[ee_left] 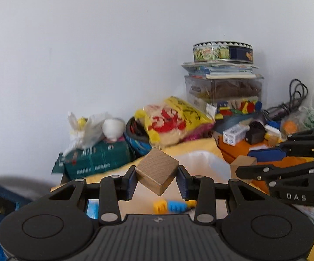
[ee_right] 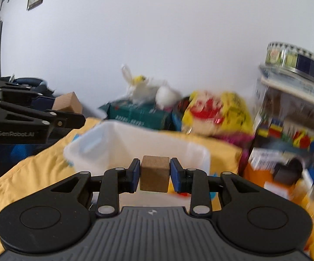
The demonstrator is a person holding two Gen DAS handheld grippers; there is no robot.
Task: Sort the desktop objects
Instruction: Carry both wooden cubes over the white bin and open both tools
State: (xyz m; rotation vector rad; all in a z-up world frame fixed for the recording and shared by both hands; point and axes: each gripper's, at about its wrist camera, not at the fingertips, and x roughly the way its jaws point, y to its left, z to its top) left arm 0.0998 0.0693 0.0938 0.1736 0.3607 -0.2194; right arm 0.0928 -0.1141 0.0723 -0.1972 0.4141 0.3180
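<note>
My left gripper (ee_left: 157, 175) is shut on a light wooden cube (ee_left: 154, 165), which sits tilted on one corner between the blue pads. My right gripper (ee_right: 154, 175) is shut on a second wooden cube (ee_right: 154, 169), held square. Both are raised above the yellow cloth (ee_right: 26, 174). A white plastic bin (ee_right: 104, 139) stands just beyond the right gripper, and its rim (ee_left: 202, 155) also shows in the left wrist view. Each gripper appears in the other's view: the right gripper (ee_left: 243, 162) at the right edge, the left gripper (ee_right: 68, 109) at the left edge, each with its cube.
Clutter lines the wall: a green box (ee_left: 100, 158) with a white bag on it, a yellow snack bag (ee_left: 174, 121), and a clear container stack (ee_left: 224, 89) topped by a round tin (ee_left: 222, 52). An orange tray (ee_left: 239, 150) holds small items. A yellow-and-blue toy (ee_left: 172, 205) lies below the left gripper.
</note>
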